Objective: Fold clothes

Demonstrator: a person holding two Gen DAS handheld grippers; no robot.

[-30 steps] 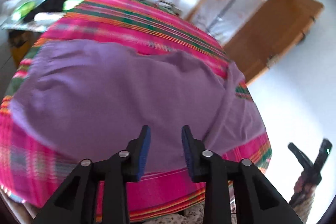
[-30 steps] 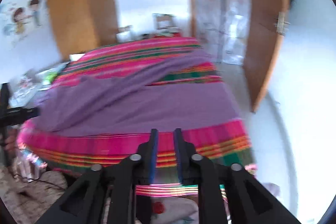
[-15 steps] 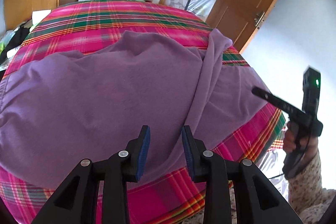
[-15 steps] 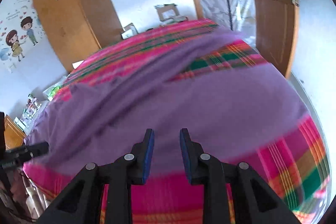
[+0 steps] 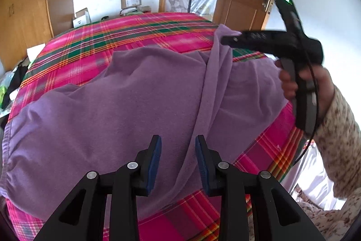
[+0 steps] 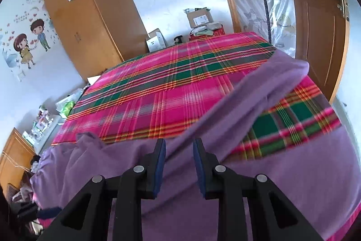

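Note:
A purple garment (image 5: pixel 126 101) lies spread and wrinkled on a bed with a pink and green plaid cover (image 5: pixel 140 37). One long sleeve (image 5: pixel 216 64) runs up towards the far right corner. My left gripper (image 5: pixel 177 146) is open and empty above the garment's near part. My right gripper (image 6: pixel 179 148) is open and empty, low over the garment (image 6: pixel 293 173) beside the sleeve (image 6: pixel 259 92). The right gripper also shows in the left wrist view (image 5: pixel 227 40), its tip by the sleeve end, held by a hand.
A wooden wardrobe (image 6: pixel 90 19) stands at the back left, and a wooden door (image 6: pixel 315 15) at the right. Cardboard boxes (image 6: pixel 199 17) sit behind the bed. Clutter (image 6: pixel 42 121) lies along the bed's left side.
Both grippers have moved forward over the bed. The right gripper has swung in from the bed's edge to the sleeve end. Both stay open.

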